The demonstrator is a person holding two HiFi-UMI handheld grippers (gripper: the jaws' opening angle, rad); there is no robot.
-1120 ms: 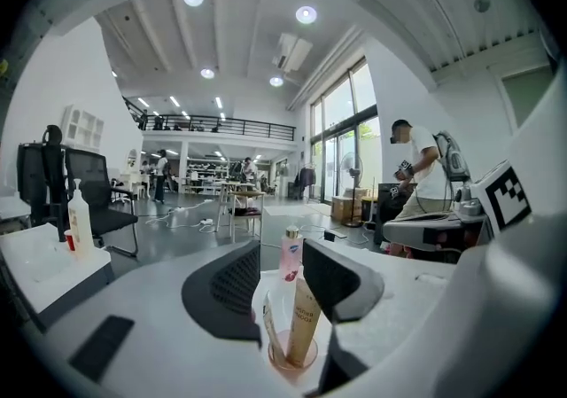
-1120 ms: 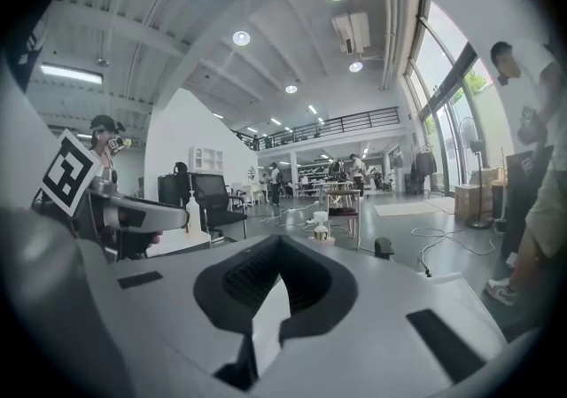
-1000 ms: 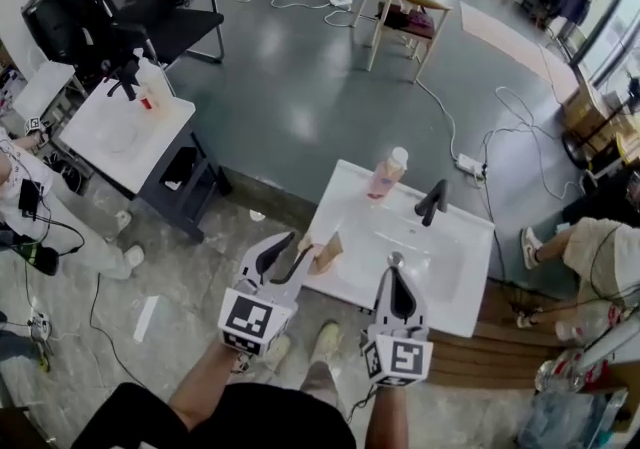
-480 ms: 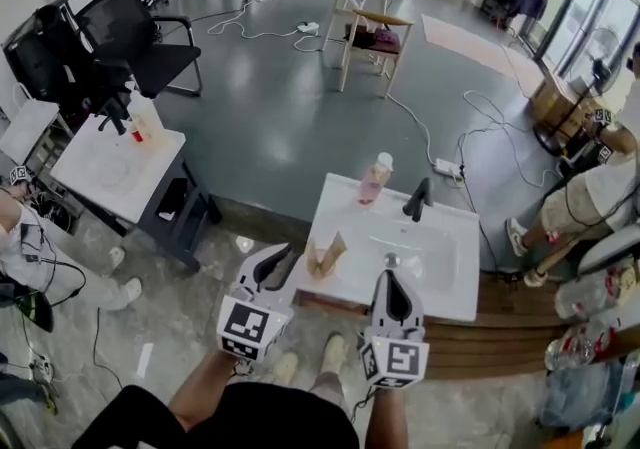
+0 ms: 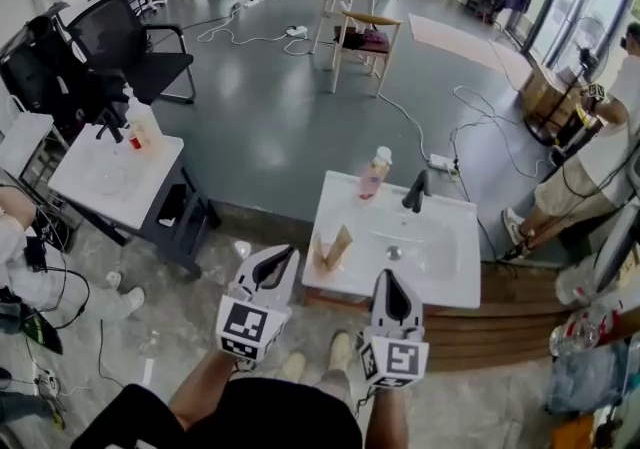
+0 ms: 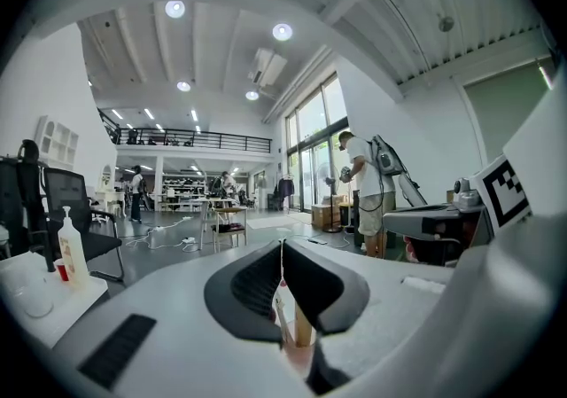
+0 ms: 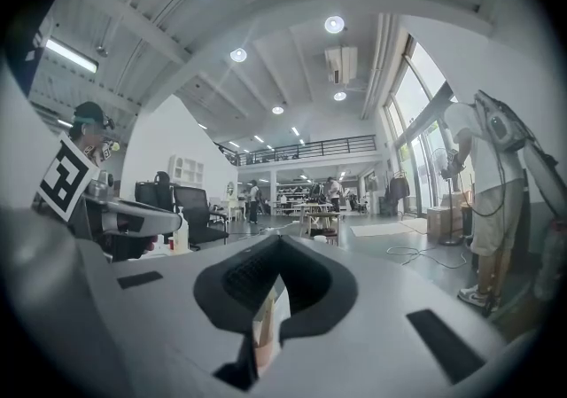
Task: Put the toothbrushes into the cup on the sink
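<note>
Nearest us: left gripper [image 5: 285,255], jaws have just been closing and now sit clenched on nothing. Its own view shows the pads meeting with no object between them. Right gripper [image 5: 391,282] is clenched too, and empty.

Both tongs hang at the near edge of the sink [image 5: 455,292], the left near its near-left corner. Neither touches anything that we can see.

Just beyond the left tip is the cup [image 5: 326,261], standing on that corner of the sink. The toothbrushes [image 5: 340,239] are in it, handles leaning up and out to the right. We judge the placing done, or close to it. No loose brush shows on the sink.

To finish well, we would keep both tongs shut and draw them straight off toward ourselves. The left one must stay clear of the leaning handles, since a knock there could tip the cup off the corner.

Farther along the sink:
- the drain [image 5: 396,253] in the basin;
- a dark faucet [image 5: 415,190] at the back edge;
- a pinkish bottle [image 5: 375,173] on the far-left corner.

The surface is white and looks dry.

Room: an open hall with a grey floor. A second white stand [image 5: 110,172] is well off to the left, an office chair [image 5: 130,27] behind it. A wooden chair [image 5: 360,37] and loose cables [image 5: 470,107] lie farther out, with glass doors along the right.
</note>
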